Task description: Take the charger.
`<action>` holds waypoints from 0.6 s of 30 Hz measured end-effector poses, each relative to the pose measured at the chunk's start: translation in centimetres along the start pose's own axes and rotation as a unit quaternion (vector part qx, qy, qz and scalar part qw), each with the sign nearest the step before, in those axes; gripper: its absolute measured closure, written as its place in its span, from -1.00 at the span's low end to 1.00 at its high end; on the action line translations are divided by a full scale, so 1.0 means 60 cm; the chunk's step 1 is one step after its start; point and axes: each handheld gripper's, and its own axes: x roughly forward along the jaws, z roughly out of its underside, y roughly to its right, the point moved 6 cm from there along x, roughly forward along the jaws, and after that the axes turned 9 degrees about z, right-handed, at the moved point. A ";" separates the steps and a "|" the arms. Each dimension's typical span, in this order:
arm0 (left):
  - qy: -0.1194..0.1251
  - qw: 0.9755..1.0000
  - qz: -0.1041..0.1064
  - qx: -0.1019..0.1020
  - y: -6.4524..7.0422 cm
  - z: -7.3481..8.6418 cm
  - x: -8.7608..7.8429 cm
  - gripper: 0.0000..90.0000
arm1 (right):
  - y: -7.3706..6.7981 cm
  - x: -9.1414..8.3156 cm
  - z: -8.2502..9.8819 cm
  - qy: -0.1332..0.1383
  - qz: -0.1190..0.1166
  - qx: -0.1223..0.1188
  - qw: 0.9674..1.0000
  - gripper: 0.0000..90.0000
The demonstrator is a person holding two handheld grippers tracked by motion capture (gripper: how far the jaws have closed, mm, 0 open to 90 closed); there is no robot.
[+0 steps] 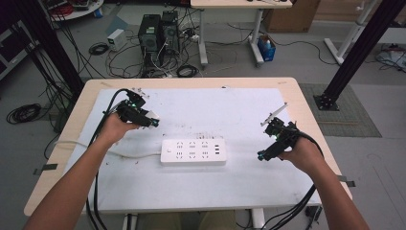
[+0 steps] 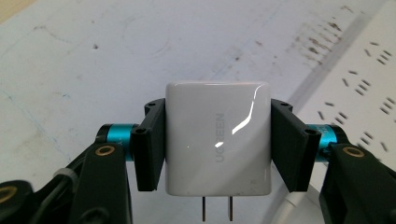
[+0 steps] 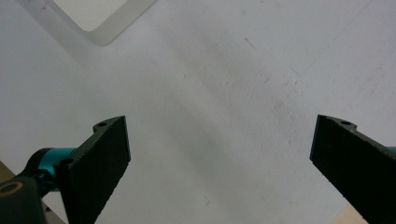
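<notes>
Robotics or electronics lab, data-recording workspace. Light wooden table [image 1: 306, 120] in the centre, covered with a scuffed white mat [image 1: 239, 110]; white power strip [image 1: 193, 152] lying on the mat. Two black computer towers [image 1: 158, 32] on the grey floor beyond the far edge, amid tangled black cables [image 1: 124, 57] and a small white box [image 1: 116, 39]. Black metal frame posts [image 1: 356, 50] rising at far left and far right. Second desk on white legs [image 1: 230, 28] farther back, blue container [image 1: 266, 49] at its foot. Coiled cable [image 1: 23, 113] on the floor at left.
</notes>
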 end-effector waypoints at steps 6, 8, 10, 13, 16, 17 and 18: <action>0.011 1.000 0.008 0.027 0.031 -0.004 -0.019 -0.05 | -0.001 -0.002 -0.004 0.005 -0.002 0.005 1.000 -0.90; 0.011 0.999 0.010 0.034 0.037 -0.004 -0.022 -0.05 | -0.001 -0.003 -0.005 0.008 0.000 0.008 1.000 -0.90; 0.009 0.999 0.014 0.036 0.042 -0.004 -0.023 -0.05 | -0.001 -0.004 -0.005 0.011 0.001 0.010 1.000 -0.90; 0.012 0.999 0.017 0.040 0.047 -0.006 -0.024 -0.05 | 0.000 -0.005 -0.004 0.015 0.005 0.010 1.000 -0.90; 0.014 0.999 0.022 0.046 0.054 -0.008 -0.024 -0.05 | -0.001 -0.006 -0.002 0.014 0.006 0.015 1.000 -0.90; 0.015 0.998 0.026 0.047 0.057 -0.008 -0.023 -0.05 | -0.001 -0.007 -0.002 0.014 0.006 0.014 1.000 -0.90; 0.014 0.998 0.027 0.051 0.060 -0.009 -0.023 -0.05 | -0.001 -0.008 -0.002 0.016 0.006 0.016 1.000 -0.90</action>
